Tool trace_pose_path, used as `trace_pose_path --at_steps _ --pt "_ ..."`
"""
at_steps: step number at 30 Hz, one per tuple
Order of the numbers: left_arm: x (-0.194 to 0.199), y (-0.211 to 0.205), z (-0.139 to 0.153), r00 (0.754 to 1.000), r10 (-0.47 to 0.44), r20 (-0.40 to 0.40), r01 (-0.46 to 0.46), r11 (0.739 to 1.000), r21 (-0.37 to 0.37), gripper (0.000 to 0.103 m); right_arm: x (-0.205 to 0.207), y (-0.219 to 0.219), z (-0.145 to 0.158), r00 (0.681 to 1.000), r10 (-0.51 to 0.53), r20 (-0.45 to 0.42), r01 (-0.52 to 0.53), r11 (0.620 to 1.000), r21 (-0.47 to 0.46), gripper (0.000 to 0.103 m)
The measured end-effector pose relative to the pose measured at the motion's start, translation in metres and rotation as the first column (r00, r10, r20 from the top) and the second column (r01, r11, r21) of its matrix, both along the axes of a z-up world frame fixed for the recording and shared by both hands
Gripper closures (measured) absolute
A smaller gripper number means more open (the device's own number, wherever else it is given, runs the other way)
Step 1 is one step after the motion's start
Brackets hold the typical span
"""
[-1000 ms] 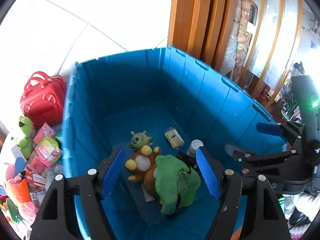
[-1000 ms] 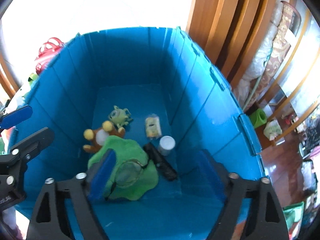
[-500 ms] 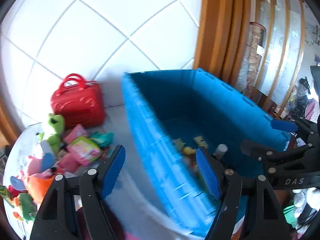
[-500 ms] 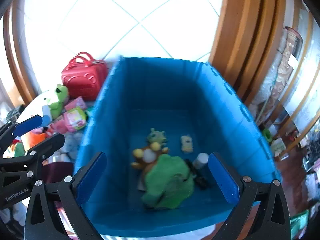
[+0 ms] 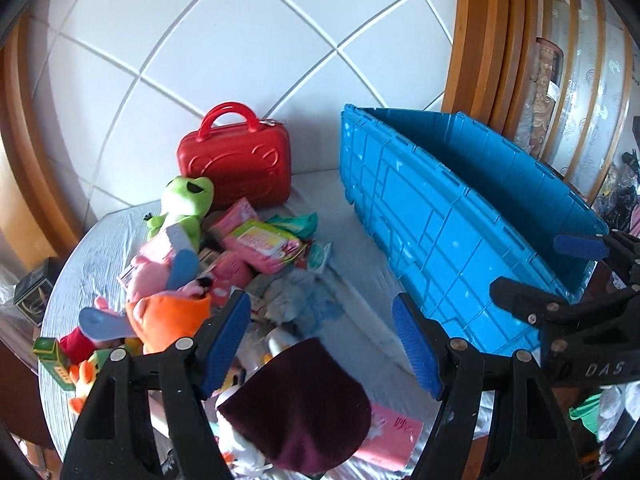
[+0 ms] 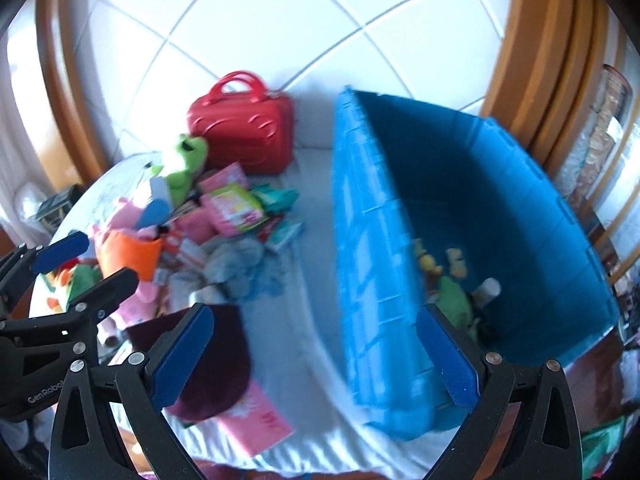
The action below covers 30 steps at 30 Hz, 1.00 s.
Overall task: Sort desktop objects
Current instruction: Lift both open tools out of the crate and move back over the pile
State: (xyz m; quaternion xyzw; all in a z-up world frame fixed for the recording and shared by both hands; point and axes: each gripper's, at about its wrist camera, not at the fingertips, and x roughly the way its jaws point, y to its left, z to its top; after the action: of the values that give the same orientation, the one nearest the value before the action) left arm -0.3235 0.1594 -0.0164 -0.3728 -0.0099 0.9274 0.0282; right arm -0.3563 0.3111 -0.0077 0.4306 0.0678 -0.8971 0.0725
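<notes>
Where soft toys (image 5: 172, 280) heap, ribbed plastic crate (image 5: 440, 224)

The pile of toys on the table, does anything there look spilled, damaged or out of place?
Nothing looks spilled or damaged. The pile is a loose jumble left of the blue bin, with a green frog plush lying against the red case and a maroon cloth draped nearest the camera.

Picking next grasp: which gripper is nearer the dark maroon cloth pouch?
Left. The left gripper hangs directly over the dark maroon cloth pouch; the right gripper sits toward the blue plastic bin.
</notes>
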Motion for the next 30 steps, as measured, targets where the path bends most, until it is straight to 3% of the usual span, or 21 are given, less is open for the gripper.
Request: trace_pose_path --at_steps 11,18,24,30 --pt "0.044 -0.036 -0.04 0.992 0.12 0.044 -0.119 0.993 -0.014 0.03 0.016 -0.03 -0.049 0.987 0.144 0.074 -0.139 0.987 -0.078 0.0" --pt "0.078 -0.083 -0.097 0.958 0.229 0.175 -0.223 0.973 -0.053 0.03 0.024 -0.042 -0.095 0.965 0.21 0.157 -0.196 0.975 -0.1 0.0" --pt "0.107 -0.141 -0.132 0.918 0.31 0.246 -0.312 0.95 -0.033 0.03 0.035 -0.06 -0.116 0.954 0.228 0.197 -0.21 0.972 -0.109 0.0" --pt "0.126 -0.19 -0.155 0.915 0.296 0.276 -0.302 0.953 -0.02 0.03 0.046 -0.097 -0.129 0.953 0.213 0.216 -0.193 0.975 -0.11 0.0"
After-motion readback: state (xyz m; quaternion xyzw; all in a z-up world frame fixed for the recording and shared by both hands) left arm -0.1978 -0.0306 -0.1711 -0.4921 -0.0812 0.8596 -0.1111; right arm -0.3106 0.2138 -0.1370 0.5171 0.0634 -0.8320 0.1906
